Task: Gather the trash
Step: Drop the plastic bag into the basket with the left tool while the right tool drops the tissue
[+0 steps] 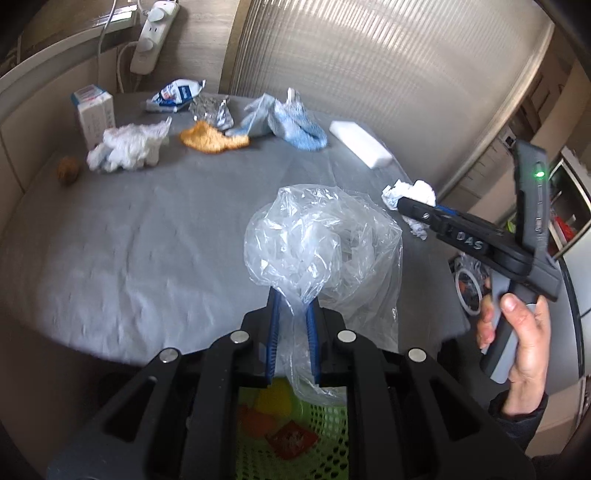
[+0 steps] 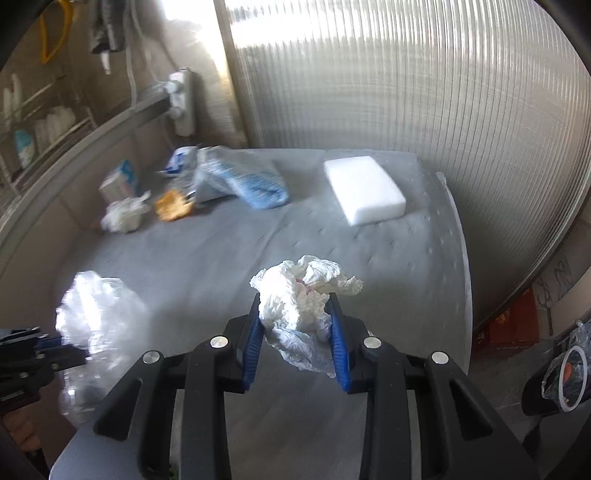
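Left wrist: plastic bag (image 1: 317, 240) pinched, right tissue (image 2: 303, 306) clamped

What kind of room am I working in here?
Probably a home kitchen or utility corner: a dish rack with bottles on the wall, a power strip, and a grey-covered table strewn with trash.

A see-through plastic bag (image 1: 317, 236) is all crumpled and held up above the table. A scrunched white tissue (image 2: 301, 314) is held up too.

**Tissue in my right grip**

My right gripper (image 2: 295, 325) clamps a crumpled white tissue (image 2: 301, 295) above the grey table (image 2: 221, 266). A white sponge block (image 2: 364, 189) lies ahead; my left gripper (image 2: 55, 350) holds clear plastic (image 2: 99, 314).
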